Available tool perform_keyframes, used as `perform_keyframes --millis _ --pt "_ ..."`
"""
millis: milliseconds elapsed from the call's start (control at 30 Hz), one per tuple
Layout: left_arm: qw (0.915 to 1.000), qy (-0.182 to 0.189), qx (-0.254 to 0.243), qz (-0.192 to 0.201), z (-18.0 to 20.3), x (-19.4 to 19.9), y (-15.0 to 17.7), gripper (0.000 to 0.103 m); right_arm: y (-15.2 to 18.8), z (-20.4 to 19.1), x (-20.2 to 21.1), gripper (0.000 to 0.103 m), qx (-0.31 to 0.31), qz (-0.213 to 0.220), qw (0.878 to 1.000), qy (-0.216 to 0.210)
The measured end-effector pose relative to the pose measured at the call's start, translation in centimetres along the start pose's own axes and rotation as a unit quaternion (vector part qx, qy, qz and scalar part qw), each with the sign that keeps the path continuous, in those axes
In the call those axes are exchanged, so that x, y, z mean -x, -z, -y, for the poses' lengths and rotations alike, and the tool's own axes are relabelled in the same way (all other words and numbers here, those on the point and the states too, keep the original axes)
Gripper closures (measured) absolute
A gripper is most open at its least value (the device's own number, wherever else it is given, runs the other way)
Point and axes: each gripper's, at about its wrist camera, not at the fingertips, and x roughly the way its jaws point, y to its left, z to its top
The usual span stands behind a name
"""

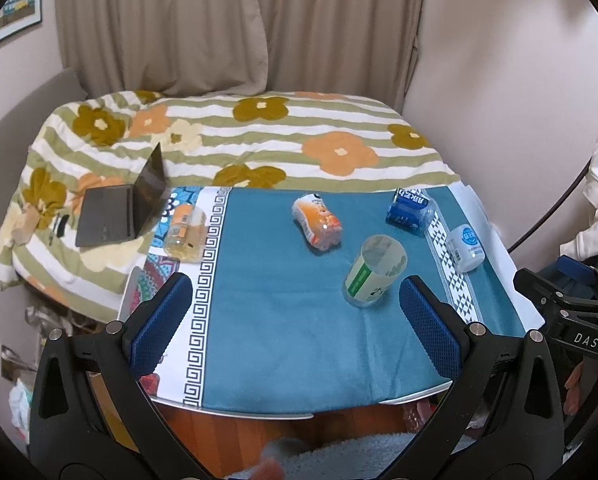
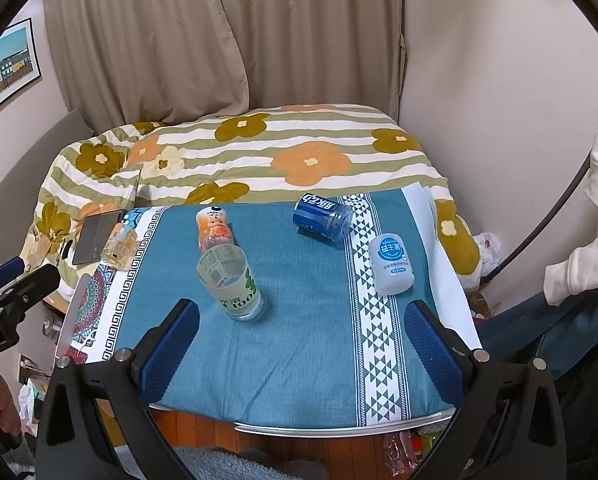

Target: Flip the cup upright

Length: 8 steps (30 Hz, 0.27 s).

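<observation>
A clear cup with a green and white label (image 1: 373, 270) stands upright on the blue cloth, open mouth up; it also shows in the right wrist view (image 2: 231, 282). An orange cup (image 1: 317, 222) lies on its side behind it, also in the right wrist view (image 2: 213, 228). A blue cup (image 1: 411, 210) (image 2: 323, 216) lies on its side. A white cup (image 1: 465, 248) (image 2: 391, 264) rests on the patterned stripe. My left gripper (image 1: 297, 320) is open and empty, near the table's front. My right gripper (image 2: 303, 340) is open and empty, also near the front.
The blue tablecloth (image 1: 283, 320) covers a table set against a bed with a flowered blanket (image 1: 259, 140). A yellowish cup (image 1: 185, 236) stands at the table's left edge. A half-open laptop (image 1: 123, 208) lies on the bed. Curtains hang behind.
</observation>
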Motion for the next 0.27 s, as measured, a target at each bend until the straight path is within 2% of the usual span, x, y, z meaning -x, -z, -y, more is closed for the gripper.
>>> perform_keyframes --millis 100,267 --pt "1.0 0.004 0.005 -0.003 -0.04 -0.21 0.1 0.0 -0.05 0.03 -0.02 0.001 -0.001 -0.001 1.0 -0.001" --pt "0.9999 -0.011 0.004 0.0 0.17 -0.51 -0.24 0.0 -0.1 -0.13 -0.12 0.001 0.001 -0.003 1.0 -0.002"
